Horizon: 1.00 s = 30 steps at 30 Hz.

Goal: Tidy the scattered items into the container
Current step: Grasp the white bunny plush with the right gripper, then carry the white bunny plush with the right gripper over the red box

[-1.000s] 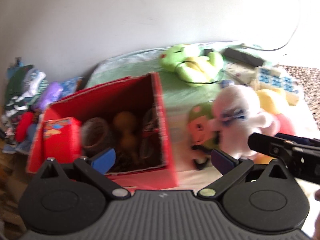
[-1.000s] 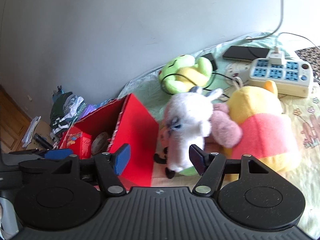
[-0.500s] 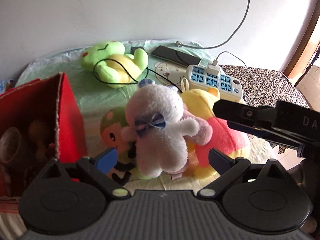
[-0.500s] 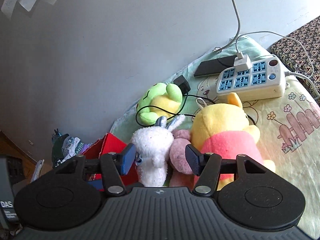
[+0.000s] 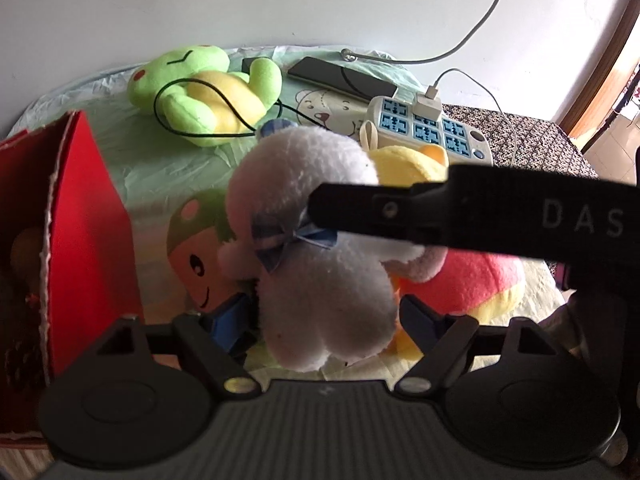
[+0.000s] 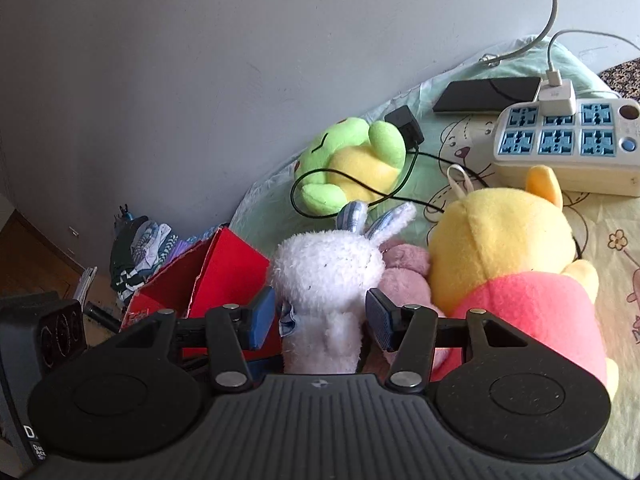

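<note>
A white plush rabbit (image 5: 320, 276) with a blue bow lies on the bed against a yellow bear in a pink shirt (image 5: 476, 280) and a small pink plush (image 6: 404, 272). My left gripper (image 5: 324, 320) is open with its fingers on either side of the rabbit's lower body. My right gripper (image 6: 320, 316) is open around the rabbit (image 6: 324, 280) near its neck; its finger crosses the left wrist view. The red box (image 5: 92, 216) stands to the left, with toys inside. A green frog plush (image 5: 204, 92) lies farther back.
A white and blue power strip (image 5: 428, 132) with a charger, a black phone (image 5: 344, 80) and a black cable (image 5: 192, 116) over the frog lie on the bed behind. Folded clothes (image 6: 140, 248) lie past the box. The grey wall is close behind.
Both grippers swung from the red box to the white rabbit and closed in on it. The right gripper's finger now crosses the left wrist view over the rabbit.
</note>
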Each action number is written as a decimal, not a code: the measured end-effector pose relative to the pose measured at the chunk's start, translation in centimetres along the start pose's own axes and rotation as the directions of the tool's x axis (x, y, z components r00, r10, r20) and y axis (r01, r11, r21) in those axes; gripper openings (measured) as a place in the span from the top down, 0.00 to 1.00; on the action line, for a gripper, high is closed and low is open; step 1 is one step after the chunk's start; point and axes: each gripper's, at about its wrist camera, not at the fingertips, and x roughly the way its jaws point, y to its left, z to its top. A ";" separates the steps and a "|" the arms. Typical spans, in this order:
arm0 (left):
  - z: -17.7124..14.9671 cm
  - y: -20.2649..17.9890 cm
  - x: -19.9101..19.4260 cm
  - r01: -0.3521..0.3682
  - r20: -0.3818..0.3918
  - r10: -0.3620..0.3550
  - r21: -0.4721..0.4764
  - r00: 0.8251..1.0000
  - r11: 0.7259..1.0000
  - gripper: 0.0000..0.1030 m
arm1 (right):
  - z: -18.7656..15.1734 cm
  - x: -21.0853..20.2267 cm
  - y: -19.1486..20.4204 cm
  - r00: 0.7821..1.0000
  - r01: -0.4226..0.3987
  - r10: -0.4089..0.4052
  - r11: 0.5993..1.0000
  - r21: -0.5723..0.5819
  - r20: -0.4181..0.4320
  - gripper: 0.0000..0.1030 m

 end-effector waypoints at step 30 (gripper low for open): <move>-1.7 -3.1 -9.4 -0.026 0.221 0.010 0.067 0.975 0.997 0.44 | -1.4 -6.4 3.0 0.985 -0.136 0.141 0.989 -0.058 0.104 0.67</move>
